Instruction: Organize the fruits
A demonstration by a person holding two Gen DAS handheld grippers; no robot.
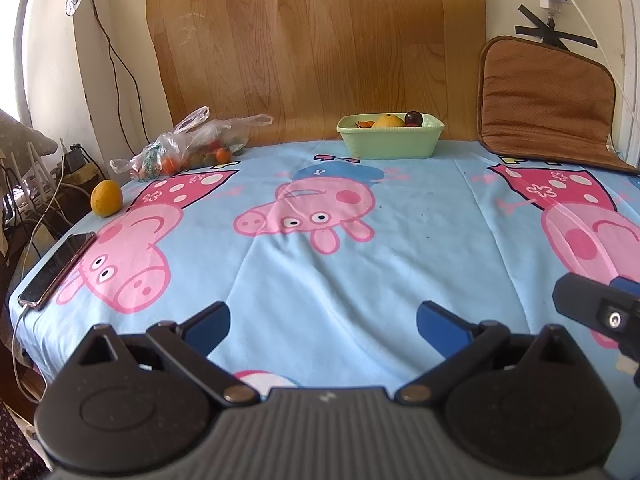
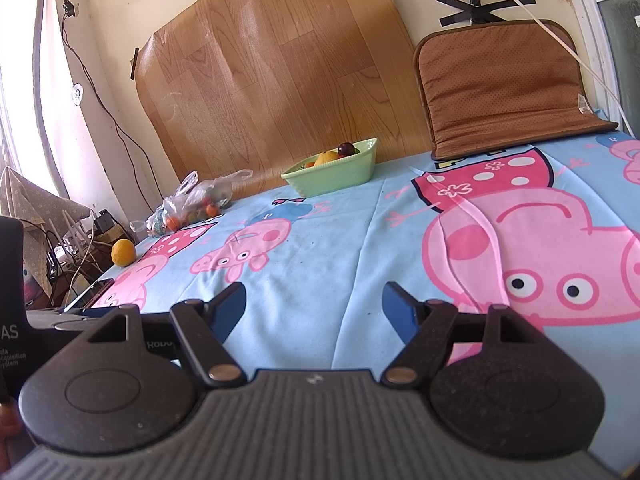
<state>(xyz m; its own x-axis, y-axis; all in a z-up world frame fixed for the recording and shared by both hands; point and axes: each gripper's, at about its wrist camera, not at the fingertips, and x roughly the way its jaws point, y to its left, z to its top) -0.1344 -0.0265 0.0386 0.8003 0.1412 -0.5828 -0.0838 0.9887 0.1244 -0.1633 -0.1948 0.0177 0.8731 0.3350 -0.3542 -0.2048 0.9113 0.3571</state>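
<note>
1. The left gripper (image 1: pixel 323 322) hovered low over the near part of the table, its blue-padded fingers (image 1: pixel 210 326) spread wide and released, holding nothing and touching nothing.
2. The right gripper (image 2: pixel 314 312) sat just beside it on the right, fingers (image 2: pixel 230 308) equally parted and empty above the cloth.
3. A loose orange (image 1: pixel 106 198) rested alone near the table's left edge, well apart from both grippers.
4. A crumpled plastic bag (image 1: pixel 188 148) of small orange and green fruits lay behind the orange, by the back left of the table.
5. A pale green dish (image 1: pixel 390 136) stood at the middle of the far edge, already holding a yellow fruit (image 1: pixel 389 121), a dark plum (image 1: pixel 413 118) and something small and orange.
6. A phone (image 1: pixel 56 270) with a cable plugged in lay flat at the near left edge.
7. Nothing stood between the grippers and the fruit.
8. The table was covered by a light blue cartoon-pig cloth (image 1: pixel 420 240), slightly wrinkled.
9. A wood-grain sheet (image 1: pixel 316 40) was taped to the wall behind, with a brown cushion (image 1: pixel 544 100) leaning at the right and cables hanging on both sides.
</note>
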